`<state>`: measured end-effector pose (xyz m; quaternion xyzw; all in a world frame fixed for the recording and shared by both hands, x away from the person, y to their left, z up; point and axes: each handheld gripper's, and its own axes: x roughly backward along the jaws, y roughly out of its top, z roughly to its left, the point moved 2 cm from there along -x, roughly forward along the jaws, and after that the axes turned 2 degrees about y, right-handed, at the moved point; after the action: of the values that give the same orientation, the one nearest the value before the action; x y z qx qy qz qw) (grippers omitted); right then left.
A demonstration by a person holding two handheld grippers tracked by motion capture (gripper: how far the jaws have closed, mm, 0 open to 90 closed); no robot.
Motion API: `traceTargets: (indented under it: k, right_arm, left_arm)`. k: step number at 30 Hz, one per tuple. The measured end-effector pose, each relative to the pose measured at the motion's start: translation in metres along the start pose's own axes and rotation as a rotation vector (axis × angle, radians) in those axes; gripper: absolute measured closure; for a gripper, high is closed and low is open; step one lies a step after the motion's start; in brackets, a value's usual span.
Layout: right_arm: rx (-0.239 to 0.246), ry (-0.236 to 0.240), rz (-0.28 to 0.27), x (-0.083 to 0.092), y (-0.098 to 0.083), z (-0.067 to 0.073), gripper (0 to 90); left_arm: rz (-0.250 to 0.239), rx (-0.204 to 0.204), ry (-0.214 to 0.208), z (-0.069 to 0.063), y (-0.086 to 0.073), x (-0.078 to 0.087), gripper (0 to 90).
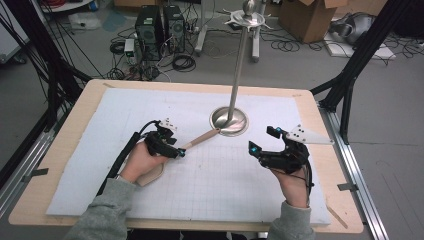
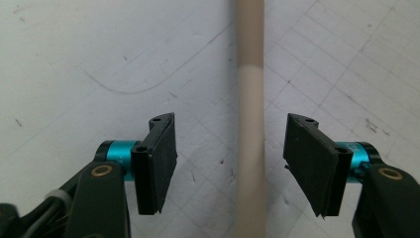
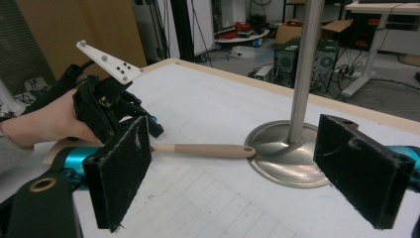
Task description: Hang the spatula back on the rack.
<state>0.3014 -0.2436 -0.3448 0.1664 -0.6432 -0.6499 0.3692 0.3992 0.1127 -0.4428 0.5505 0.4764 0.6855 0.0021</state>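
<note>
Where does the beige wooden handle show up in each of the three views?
High view: handle runs diagonally from the left gripper toward the stand base.
Left gripper view: handle runs vertically, between open jaws.
Right gripper view: handle lies horizontal, centre.
Shared landmark: stand base.

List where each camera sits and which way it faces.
High view: above the table's near edge, looking forward and down; both forearms, left gripper and right gripper show.
Left gripper view: looks down between its open jaws at the wooden handle.
Right gripper view: looks across the table at the metal stand, past its open jaws.
Shared: the handle.
</note>
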Motion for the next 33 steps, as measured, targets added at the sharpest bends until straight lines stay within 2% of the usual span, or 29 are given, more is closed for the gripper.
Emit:
traceTargets:
  k: [2, 7, 9, 16, 23, 28, 33]
  right_arm:
    - [-0.002, 0.001, 0.002, -0.0001, -0.0001, 0.0002, 14.0]
    - [0.001, 0.000, 0.008, -0.0009, -0.0007, -0.0006, 14.0]
    - [0.001, -0.002, 0.010, -0.0011, -0.0008, -0.0007, 14.0]
    - [0.001, 0.002, 0.013, -0.0020, -0.0010, -0.0006, 14.0]
    - [-0.003, 0.002, 0.021, -0.0029, -0.0015, -0.0008, 14.0]
    - [-0.011, -0.005, 0.026, -0.0042, -0.0020, -0.0014, 14.0]
    - [-0.016, -0.009, 0.022, -0.0039, -0.0026, -0.0025, 14.0]
  left_arm:
    - [0.012, -0.010, 0.013, -0.0007, -0.0004, -0.0004, 42.1]
    - [0.029, -0.010, 0.010, -0.0007, -0.0011, -0.0007, 48.7]
    - [0.028, -0.002, 0.001, -0.0014, -0.0015, -0.0016, 51.6]
    - [0.029, -0.027, -0.032, -0.0023, -0.0018, -0.0014, 56.9]
    - [0.028, -0.054, -0.022, -0.0023, -0.0026, -0.0011, 65.7]
    - [0.030, -0.069, -0.011, -0.0036, -0.0028, -0.0012, 67.1]
    - [0.035, -0.080, -0.022, -0.0065, -0.0029, -0.0010, 73.9]
